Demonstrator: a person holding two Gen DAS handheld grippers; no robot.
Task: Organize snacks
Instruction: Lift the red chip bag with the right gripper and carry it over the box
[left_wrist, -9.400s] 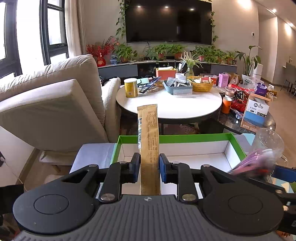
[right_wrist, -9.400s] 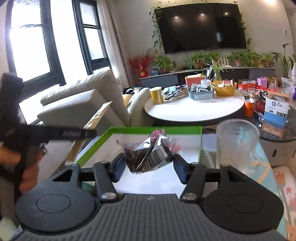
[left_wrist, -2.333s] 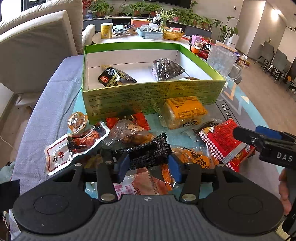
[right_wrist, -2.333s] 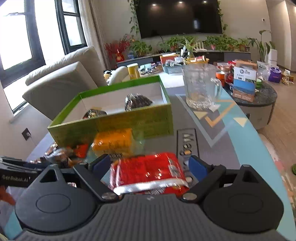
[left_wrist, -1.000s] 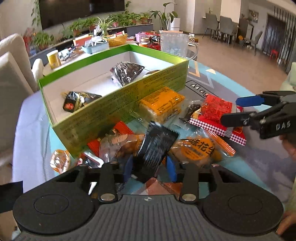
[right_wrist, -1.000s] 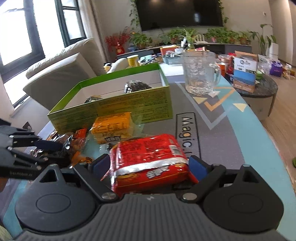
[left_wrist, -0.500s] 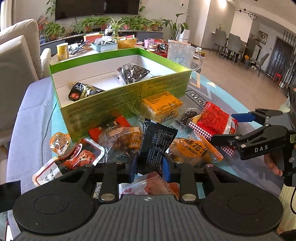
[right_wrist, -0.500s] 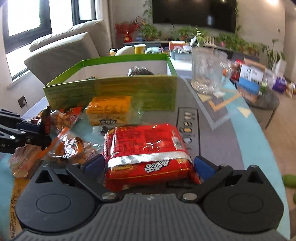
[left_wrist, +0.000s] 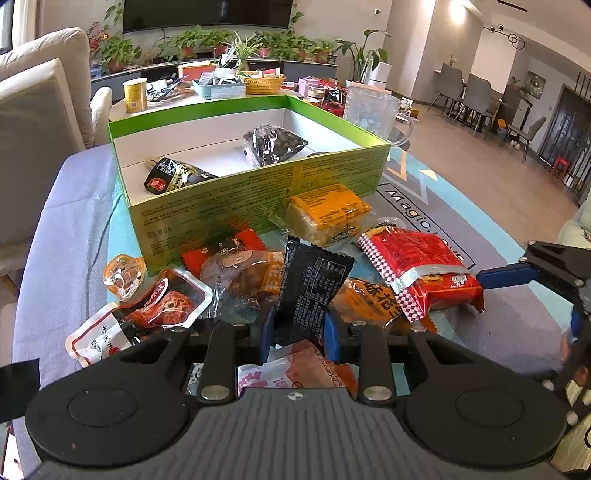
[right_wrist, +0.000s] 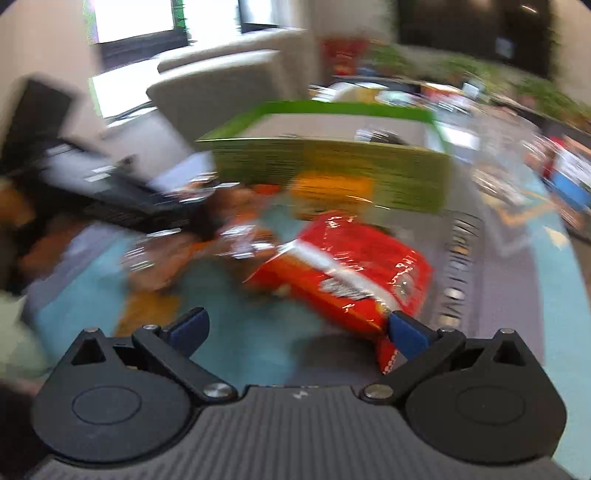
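Observation:
My left gripper (left_wrist: 298, 338) is shut on a black snack packet (left_wrist: 312, 291) and holds it upright over a pile of loose snacks. Behind the pile stands the green box (left_wrist: 258, 192) with two dark packets (left_wrist: 273, 144) inside. An orange packet (left_wrist: 327, 214) lies against the box front. A red packet (left_wrist: 421, 266) lies to the right. In the blurred right wrist view, my right gripper (right_wrist: 295, 326) is open and empty, its right finger beside the corner of the red packet (right_wrist: 351, 269). The right gripper also shows in the left wrist view (left_wrist: 546, 273).
A glass mug (left_wrist: 369, 110) stands behind the box's right corner. Several loose snack packets (left_wrist: 159, 302) lie at the left on the blue mat (left_wrist: 461, 184). A sofa (left_wrist: 37, 103) is at the left, a cluttered round table (left_wrist: 207, 88) behind.
My left gripper has closed on the black packet and lifted it upright. My right gripper has swung fast to the left and pulled back; the red packet now lies to its right rather than between its fingers.

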